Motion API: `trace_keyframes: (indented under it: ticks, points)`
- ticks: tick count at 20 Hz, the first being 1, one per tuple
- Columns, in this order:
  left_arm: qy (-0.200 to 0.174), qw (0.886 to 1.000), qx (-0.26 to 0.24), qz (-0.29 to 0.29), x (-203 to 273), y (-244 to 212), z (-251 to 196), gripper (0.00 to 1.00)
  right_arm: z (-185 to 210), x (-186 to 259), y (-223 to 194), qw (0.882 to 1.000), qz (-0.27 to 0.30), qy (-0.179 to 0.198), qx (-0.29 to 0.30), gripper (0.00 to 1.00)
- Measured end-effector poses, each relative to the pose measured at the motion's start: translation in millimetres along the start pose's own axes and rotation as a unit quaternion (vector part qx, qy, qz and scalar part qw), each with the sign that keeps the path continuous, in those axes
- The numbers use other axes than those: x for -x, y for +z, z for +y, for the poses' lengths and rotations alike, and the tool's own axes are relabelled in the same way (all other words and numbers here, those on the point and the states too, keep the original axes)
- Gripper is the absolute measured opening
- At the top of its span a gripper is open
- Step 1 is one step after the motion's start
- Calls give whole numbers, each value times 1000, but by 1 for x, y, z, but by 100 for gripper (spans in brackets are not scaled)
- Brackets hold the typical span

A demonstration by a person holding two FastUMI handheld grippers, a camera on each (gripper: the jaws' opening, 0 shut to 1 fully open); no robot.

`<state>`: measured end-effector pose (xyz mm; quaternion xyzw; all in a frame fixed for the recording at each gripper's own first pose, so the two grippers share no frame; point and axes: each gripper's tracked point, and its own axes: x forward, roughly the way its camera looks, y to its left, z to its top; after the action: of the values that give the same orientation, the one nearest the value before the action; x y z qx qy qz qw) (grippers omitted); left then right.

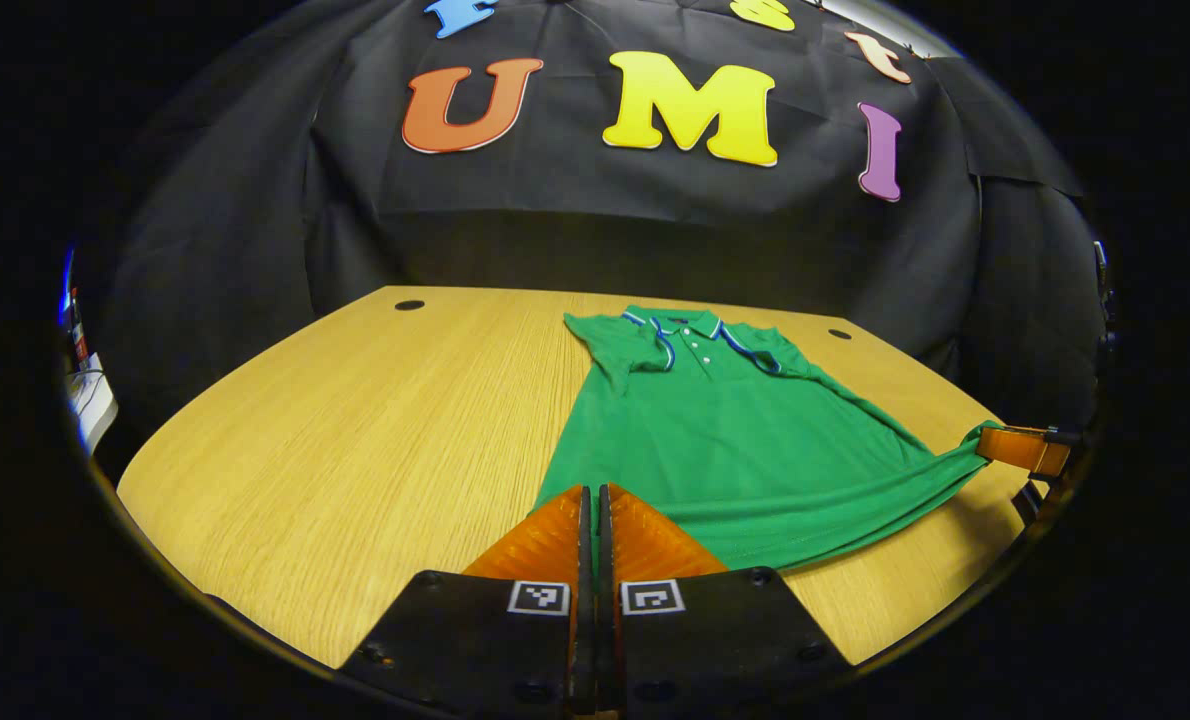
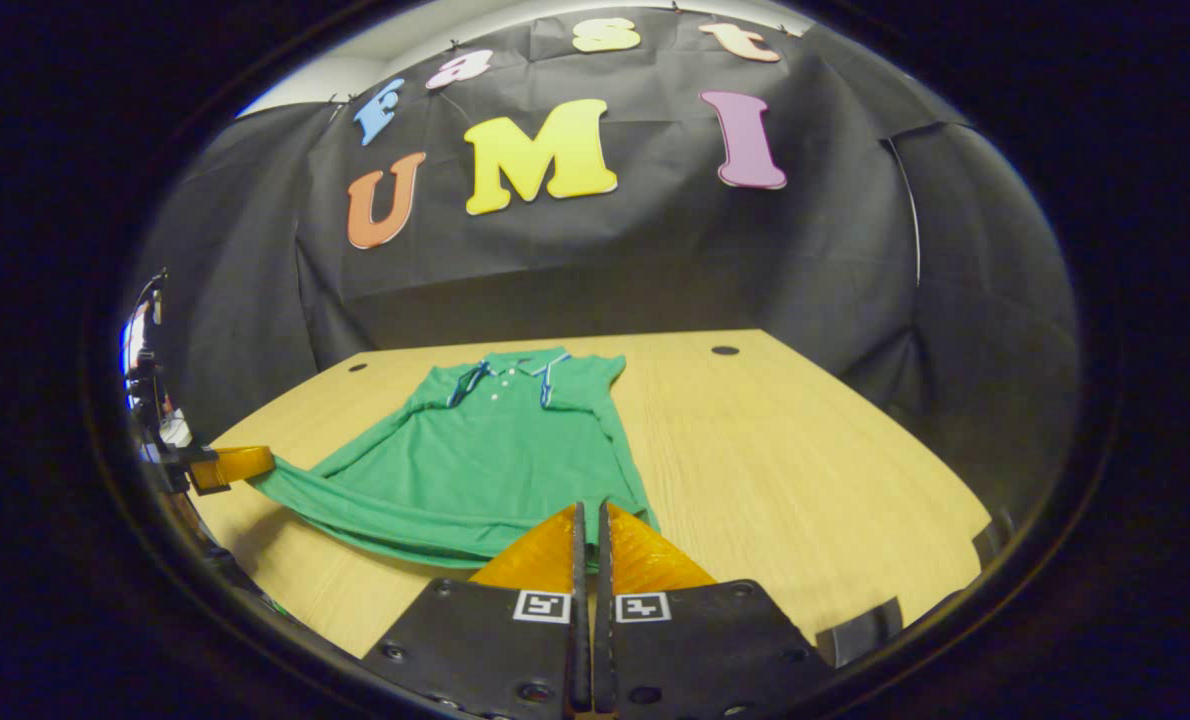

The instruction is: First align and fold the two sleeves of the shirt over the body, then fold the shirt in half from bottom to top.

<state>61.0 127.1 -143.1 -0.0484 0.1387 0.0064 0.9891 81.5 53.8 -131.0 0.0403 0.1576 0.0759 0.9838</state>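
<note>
I see the shirt point(image 1: 745, 440) lying collar-away on the table point(image 1: 355, 450), its long axis running from the hem near me to the collar point(image 1: 690, 335) toward the far edge. The sleeves look already folded in over the body, so I judge the step in hand is the bottom-to-top fold.

The hem is lifted at both near corners and sags between them. In the left gripper view, my left gripper point(image 1: 595, 500) has its fingers pressed together on the hem's left corner, cloth caught between them. In the right gripper view, my right gripper point(image 2: 589, 520) is likewise clamped on the hem's right corner. Each view also catches the other gripper point(image 1: 1023, 447) far off at the side, with the hem drawn out taut toward it.

The relation that matters: the collar lies straight ahead of both grippers, along the shirt's long axis, and both hands sit about level at the near edge. So I judge the next move calls for carrying both corners forward together, parallel, toward the far edge, keeping the hem stretched so it lands square on the shoulders. If one hand leads, the fold will skew.
</note>
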Motion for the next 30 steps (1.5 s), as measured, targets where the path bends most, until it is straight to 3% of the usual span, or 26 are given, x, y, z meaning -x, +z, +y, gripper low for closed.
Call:
trace_keyframes:
  ticks: [8,13,16,20,25,30]
  points:
    - [1,997,-38,-60,-89,111,3,6,12,-90,111,997,-59,-4,39,2]
    - [5,995,-44,-88,-162,171,10,6,19,-168,177,995,-85,-9,58,2]
    - [1,993,-43,-108,-214,203,10,6,19,-227,194,995,-78,-19,61,1]
    - [-1,994,-36,-99,-289,205,12,6,13,-313,191,997,-45,-34,59,1]
    - [1,998,-30,-56,-375,168,25,7,-2,-397,153,997,5,-68,49,1]
    - [-27,997,-60,-40,-398,147,17,7,-9,-424,127,994,21,-84,66,2]
